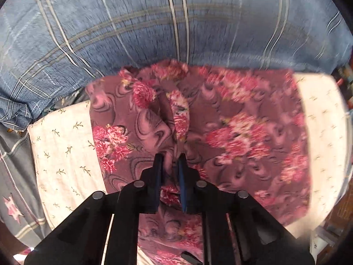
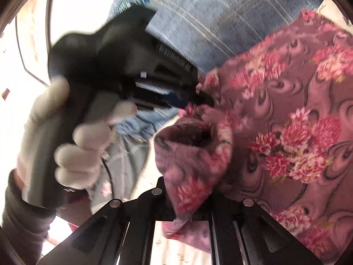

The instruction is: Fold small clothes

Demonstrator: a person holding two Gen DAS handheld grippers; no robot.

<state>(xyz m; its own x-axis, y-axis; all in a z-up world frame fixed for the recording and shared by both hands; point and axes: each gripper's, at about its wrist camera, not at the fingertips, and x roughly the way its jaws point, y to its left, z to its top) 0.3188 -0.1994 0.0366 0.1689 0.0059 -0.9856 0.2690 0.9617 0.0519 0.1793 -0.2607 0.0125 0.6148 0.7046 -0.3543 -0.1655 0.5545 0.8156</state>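
Observation:
A small mauve garment with pink flowers (image 1: 231, 128) lies spread on a cream sheet. My left gripper (image 1: 171, 158) is shut on a raised fold of this floral garment near its near edge. In the right wrist view the same garment (image 2: 286, 132) hangs lifted, and my right gripper (image 2: 189, 190) is shut on a bunched corner of it; the cloth hides its fingertips. The left gripper (image 2: 205, 100), held by a white-gloved hand (image 2: 72, 150), pinches the garment's edge on the left.
A cream sheet with small sprigs (image 1: 64, 154) covers the surface under the garment. A blue plaid quilt (image 1: 154, 26) lies bunched behind it. A grey cloth with a pink star (image 1: 13, 207) is at the left. Bright light fills the right view's upper left.

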